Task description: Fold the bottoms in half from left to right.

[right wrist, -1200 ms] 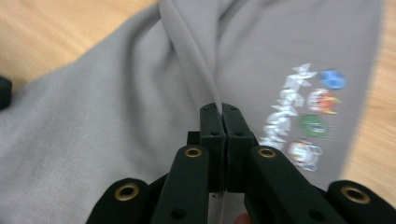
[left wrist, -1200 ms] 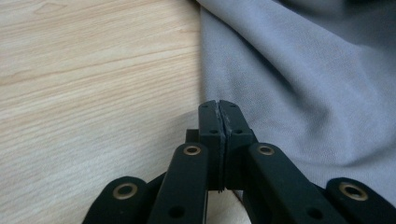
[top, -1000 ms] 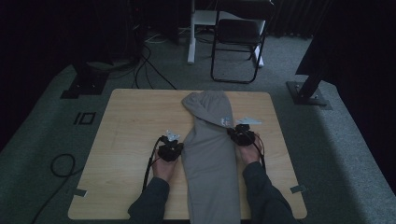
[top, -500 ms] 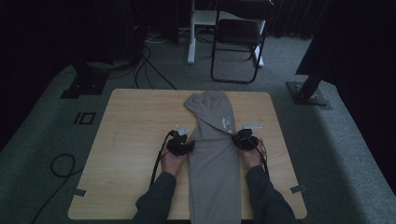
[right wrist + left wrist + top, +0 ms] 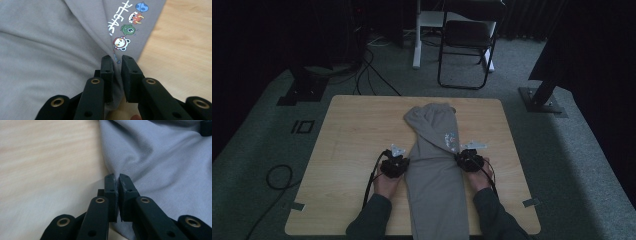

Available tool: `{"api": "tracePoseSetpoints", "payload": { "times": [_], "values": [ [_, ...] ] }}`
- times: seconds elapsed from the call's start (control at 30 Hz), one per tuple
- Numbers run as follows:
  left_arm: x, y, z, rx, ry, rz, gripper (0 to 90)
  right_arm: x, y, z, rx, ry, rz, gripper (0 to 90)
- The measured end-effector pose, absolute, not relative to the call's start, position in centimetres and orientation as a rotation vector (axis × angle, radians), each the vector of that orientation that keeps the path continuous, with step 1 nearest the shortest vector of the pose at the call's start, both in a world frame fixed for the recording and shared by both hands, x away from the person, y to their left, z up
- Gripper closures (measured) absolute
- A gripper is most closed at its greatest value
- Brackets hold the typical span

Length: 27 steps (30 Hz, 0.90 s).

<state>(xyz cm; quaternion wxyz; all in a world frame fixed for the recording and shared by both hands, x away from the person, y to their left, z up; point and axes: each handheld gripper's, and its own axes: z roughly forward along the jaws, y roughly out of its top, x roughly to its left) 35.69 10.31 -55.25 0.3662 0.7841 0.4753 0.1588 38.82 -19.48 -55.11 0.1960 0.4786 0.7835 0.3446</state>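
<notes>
At centre frame, both grippers, left [image 5: 399, 156] and right [image 5: 466, 152], pinched shut on the grey cotton printed trousers [image 5: 434, 165], whose thin edge folds risked slipping free if pulled unevenly across the pale wooden tabletop [image 5: 352, 130].

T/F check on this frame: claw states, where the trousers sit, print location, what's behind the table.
1. The left claw is shut on the grey trousers. True.
2. The right claw hangs open above bare wood. False: it pinches the trousers' edge.
3. The cartoon print lies near the right claw. True.
4. The trousers are bunched in a corner of the table. False: they lie lengthwise down the middle.
5. A chair stands beyond the table. True.
</notes>
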Motion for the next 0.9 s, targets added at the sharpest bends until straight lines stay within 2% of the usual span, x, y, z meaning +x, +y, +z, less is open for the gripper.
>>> {"api": "tracePoseSetpoints", "payload": {
  "times": [0.27, 0.4, 0.5, 0.6, 0.9],
  "values": [
    [30.7, 12.7, -55.4, 2.021, 1.191, 0.412, 84.8, 34.4, -18.0, -55.0, 1.259, 2.282, 0.981, 77.2],
    [30.3, 13.1, -55.5, 1.998, 1.201, 0.399, 81.3, 33.7, -16.8, -54.8, 1.157, 2.302, 0.909, 62.7],
    [30.5, 13.0, -55.6, 1.997, 1.201, 0.411, 80.3, 34.5, -15.7, -54.6, 1.119, 2.314, 0.881, 55.2],
    [30.5, 12.9, -55.6, 1.993, 1.201, 0.419, 79.6, 35.5, -14.1, -54.6, 1.054, 2.334, 0.856, 53.1],
    [30.4, 12.8, -55.6, 1.989, 1.206, 0.434, 79.1, 39.6, -9.8, -54.1, 0.939, 2.357, 0.81, 53.7]
  ]
}}
